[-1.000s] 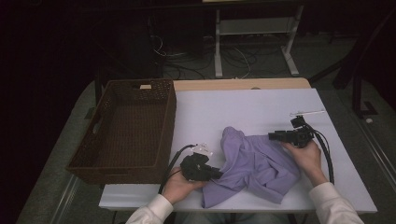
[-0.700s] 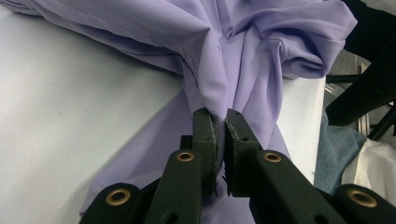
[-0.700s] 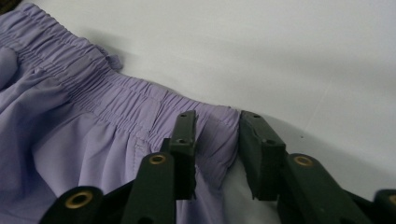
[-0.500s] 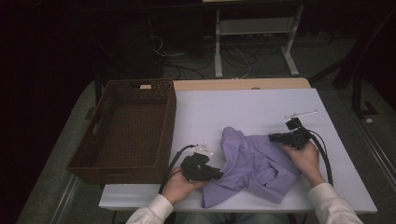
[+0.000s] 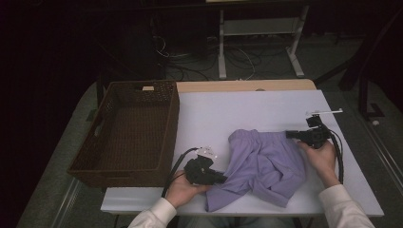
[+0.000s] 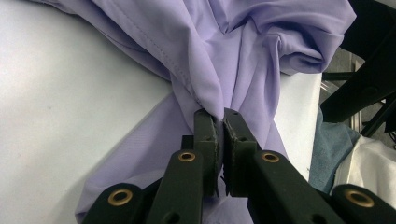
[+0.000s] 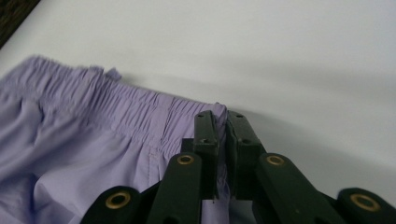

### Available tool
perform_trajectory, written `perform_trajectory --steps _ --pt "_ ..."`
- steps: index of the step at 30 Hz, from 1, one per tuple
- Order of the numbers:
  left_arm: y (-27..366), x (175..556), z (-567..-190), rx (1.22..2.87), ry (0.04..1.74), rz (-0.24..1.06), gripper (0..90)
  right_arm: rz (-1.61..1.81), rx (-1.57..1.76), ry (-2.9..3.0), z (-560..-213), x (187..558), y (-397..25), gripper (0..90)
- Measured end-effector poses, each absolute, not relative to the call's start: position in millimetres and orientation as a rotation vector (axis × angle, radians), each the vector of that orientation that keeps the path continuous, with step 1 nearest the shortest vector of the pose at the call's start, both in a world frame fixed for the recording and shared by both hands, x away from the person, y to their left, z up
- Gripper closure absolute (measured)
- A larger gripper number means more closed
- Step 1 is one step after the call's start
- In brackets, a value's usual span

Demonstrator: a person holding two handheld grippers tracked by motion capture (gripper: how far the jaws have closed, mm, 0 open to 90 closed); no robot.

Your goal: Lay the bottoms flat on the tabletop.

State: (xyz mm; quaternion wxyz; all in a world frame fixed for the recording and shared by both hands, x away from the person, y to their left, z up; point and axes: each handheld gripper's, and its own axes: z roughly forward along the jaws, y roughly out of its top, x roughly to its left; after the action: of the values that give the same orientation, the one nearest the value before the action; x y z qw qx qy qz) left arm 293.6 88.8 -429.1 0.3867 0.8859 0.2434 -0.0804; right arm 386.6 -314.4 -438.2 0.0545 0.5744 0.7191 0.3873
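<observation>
On white table [image 5: 247,109], lilac shorts [image 5: 266,164]

white table [image 5: 256,109] spreads wide under the lamp, with a strip of bare wood along its far edge. on its left side sits a dark brown wicker basket [image 5: 128,130], reaching to the left edge. toward the near right lies a crumpled lilac garment [image 5: 263,166] with an elastic waistband, its lower corner at the table's near edge.
</observation>
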Motion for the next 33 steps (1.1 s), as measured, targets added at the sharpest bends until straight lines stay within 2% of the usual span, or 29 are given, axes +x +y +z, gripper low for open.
perform_trajectory --steps 14,26,33 --pt "81 294 -434 2.269 0.626 -0.196 82.6 1.166 1.851 2.098 -439 383 -345 82.7" --pt "88 316 -413 2.073 0.765 -0.085 49.4 1.216 1.866 2.075 -439 378 -353 82.7" --pt "80 346 -404 1.997 0.856 -0.046 40.6 1.236 1.866 2.067 -438 376 -355 82.7"
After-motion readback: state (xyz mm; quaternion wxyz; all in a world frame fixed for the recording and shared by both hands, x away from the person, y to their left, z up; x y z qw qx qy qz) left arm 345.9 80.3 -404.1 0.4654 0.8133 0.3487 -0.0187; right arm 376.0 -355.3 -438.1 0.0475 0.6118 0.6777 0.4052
